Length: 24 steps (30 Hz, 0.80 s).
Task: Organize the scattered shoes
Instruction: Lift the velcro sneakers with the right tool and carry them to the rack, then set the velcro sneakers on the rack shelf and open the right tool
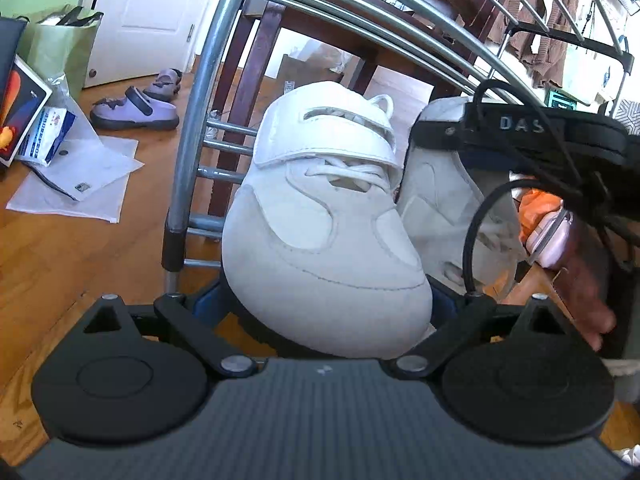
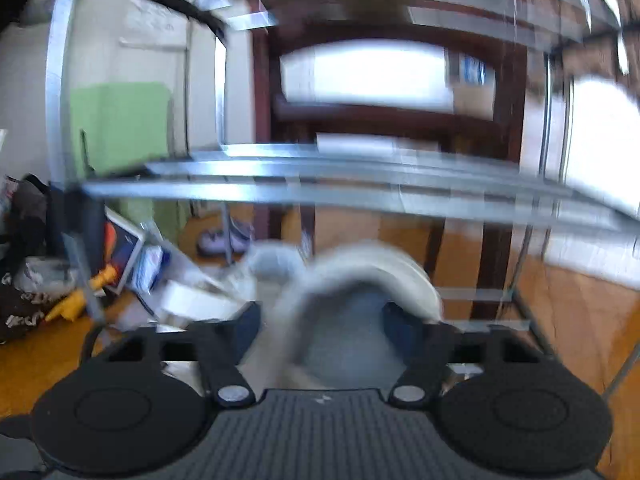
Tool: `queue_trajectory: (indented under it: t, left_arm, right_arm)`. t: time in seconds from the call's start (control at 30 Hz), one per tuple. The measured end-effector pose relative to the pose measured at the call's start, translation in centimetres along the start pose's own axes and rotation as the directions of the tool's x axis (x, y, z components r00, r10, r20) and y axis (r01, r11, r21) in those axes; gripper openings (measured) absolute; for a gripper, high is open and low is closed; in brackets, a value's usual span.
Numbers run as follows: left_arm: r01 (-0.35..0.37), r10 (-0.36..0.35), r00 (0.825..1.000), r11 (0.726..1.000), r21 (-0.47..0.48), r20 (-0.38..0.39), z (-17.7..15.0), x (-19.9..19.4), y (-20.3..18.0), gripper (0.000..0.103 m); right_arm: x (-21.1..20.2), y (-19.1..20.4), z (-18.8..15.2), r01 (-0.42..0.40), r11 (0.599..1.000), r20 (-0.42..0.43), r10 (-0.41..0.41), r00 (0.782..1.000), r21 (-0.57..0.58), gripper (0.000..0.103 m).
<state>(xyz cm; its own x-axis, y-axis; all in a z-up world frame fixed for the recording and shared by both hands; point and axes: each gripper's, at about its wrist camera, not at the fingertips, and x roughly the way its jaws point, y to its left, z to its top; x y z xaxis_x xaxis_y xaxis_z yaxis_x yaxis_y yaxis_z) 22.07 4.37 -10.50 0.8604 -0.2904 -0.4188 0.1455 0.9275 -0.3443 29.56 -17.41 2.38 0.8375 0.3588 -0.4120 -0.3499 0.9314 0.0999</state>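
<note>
Nearest thing: left gripper (image 1: 324,312), its black body filling the bottom of the left wrist view, jaws spread around the toe of the white sneaker (image 1: 324,220); whether the pads actually press on the shoe cannot be told, since the toe hides them.
White sneaker, look: off-white upper with stitched panels, a rounded toe pointing at the camera, white laces, a wide glossy strap across the top and a pull loop at the heel.
White sneaker, place: between the left gripper's jaws, in front of the silver metal rack (image 1: 200,120), with its bars beside and behind it.
Second white sneaker (image 1: 436,200): just beside the first on its right, touching or nearly so, partly hidden by the right gripper (image 1: 540,136).
Second sneaker in the right wrist view: a blurred white shoe (image 2: 360,280) lies between the blue-lined jaws of the right gripper (image 2: 320,332), heel opening towards the camera; the jaws stand part-open and the blur hides whether they press on it.
Hand (image 1: 588,292): a person's hand under the right gripper, with a pale pink watch (image 1: 548,236) at the wrist.
Readable writing: raised letters "DAS" on the right gripper's black body; the rest is cut off.
Other print: a blue-and-white packet (image 1: 48,132) on the floor carries lettering too small to read.
Other shoes: a pair of purple clogs (image 1: 136,108) on the wooden floor (image 1: 80,260), well apart from the rack, near the white door (image 1: 152,12).
</note>
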Motion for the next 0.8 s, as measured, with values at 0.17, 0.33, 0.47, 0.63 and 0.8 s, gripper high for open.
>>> queue_trajectory:
  t: [0.17,0.33,0.47,0.63,0.8]
  left_arm:
    - [-0.025,0.026,1.000,0.997,0.079,-0.014,-1.7,-0.6,-0.8,0.096]
    - [0.034,-0.032,0.999,0.986,0.164,-0.013,-3.4,-2.1,-2.1,0.099]
    - [0.149,-0.144,0.989,0.975,0.166,-0.041,-3.7,-2.2,-3.1,0.099]
    - [0.191,-0.183,0.982,0.960,0.205,-0.054,-4.3,-0.8,-5.1,0.091]
    - [0.192,-0.187,0.981,0.975,0.108,-0.050,-4.0,0.6,-4.8,0.076]
  right_arm:
    - [2.8,-1.5,1.0,0.028,0.997,-0.071,-0.024,0.997,0.065,0.024]
    - [4.0,-2.3,1.5,0.013,0.991,-0.106,0.001,0.994,0.132,0.024]
    - [4.5,-2.5,1.9,0.015,0.990,-0.126,0.003,0.992,0.139,0.024]
    - [5.1,-3.1,2.1,0.001,0.988,-0.150,0.022,0.988,0.155,0.024]
    - [5.5,-3.7,2.7,-0.027,0.980,-0.186,0.064,0.980,0.195,0.035]
